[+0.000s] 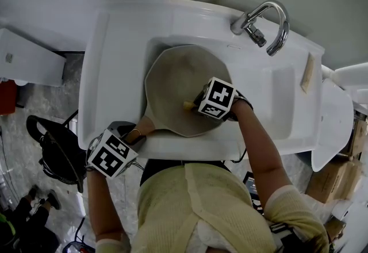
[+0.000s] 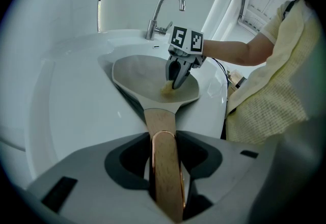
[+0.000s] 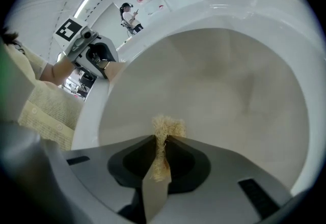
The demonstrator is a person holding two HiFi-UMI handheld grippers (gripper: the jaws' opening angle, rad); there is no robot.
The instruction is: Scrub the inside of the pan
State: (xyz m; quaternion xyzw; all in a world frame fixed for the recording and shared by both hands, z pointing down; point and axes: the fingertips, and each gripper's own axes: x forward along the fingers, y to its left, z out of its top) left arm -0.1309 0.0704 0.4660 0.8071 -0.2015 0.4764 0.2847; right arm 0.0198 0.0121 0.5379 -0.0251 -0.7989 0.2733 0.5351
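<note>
The scrubbing step is judged to be under way. The pan point(image 1: 175, 82) is seen in the white sink point(image 1: 115, 62), tipped up a little. Its wooden handle point(image 2: 162, 131) is pointed toward 7 o'clock in the head view. The tap point(image 1: 265, 20) is found at about 1 o'clock from the pan.

The left gripper point(image 2: 165, 167) is closed tight on the handle. The wood is squeezed between both jaws, so the pan is held steady.

The right gripper point(image 3: 161, 154) is almost fully closed on a small, tan, hairy scrubber point(image 3: 166, 127). Only a thin tuft is left sticking out past the jaws. The tuft is pressed on, or held just above, the pale inside of the pan, near 5 o'clock of the bowl. Which of the two cannot be told for sure.

For the next move, the scrubber should likely be rubbed over the rest of the inside, up toward 12 o'clock and round the sides. A firm hold on the handle is needed, so that the pan is not slid about in the wet sink.
</note>
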